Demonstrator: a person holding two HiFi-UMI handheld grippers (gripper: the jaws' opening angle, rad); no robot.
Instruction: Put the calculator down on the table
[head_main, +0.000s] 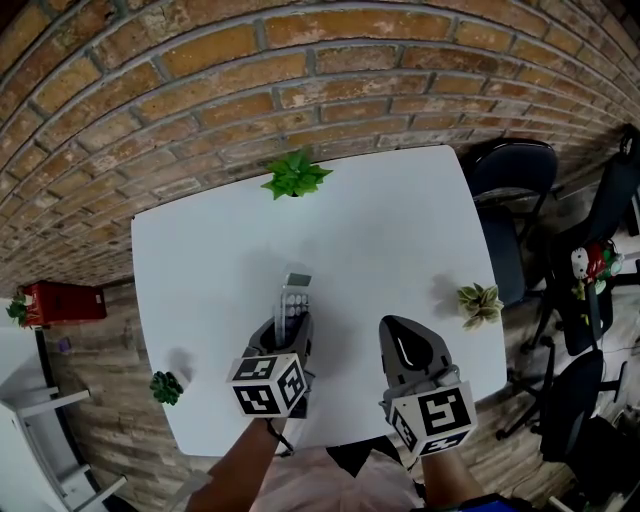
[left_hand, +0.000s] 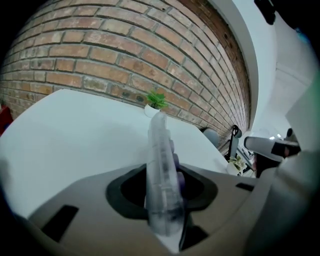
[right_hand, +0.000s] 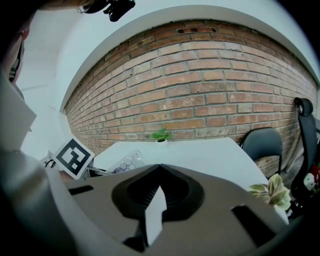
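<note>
A grey calculator (head_main: 293, 298) with pale purple keys is clamped by its near end in my left gripper (head_main: 289, 328), over the front middle of the white table (head_main: 380, 230). In the left gripper view the calculator (left_hand: 161, 160) stands on edge between the jaws of that gripper (left_hand: 162, 192) and points towards the far plant. I cannot tell whether its far end touches the table. My right gripper (head_main: 402, 328) hovers to the right of it, shut and empty. In the right gripper view the jaws of that gripper (right_hand: 160, 167) meet at the tips, and the calculator (right_hand: 127, 161) shows at the left.
Small potted plants stand at the table's far edge (head_main: 295, 175), right edge (head_main: 480, 303) and front left corner (head_main: 166, 387). A brick wall (head_main: 250, 70) runs behind the table. Black chairs (head_main: 515, 175) stand to the right, and a red box (head_main: 65, 300) sits on the floor at the left.
</note>
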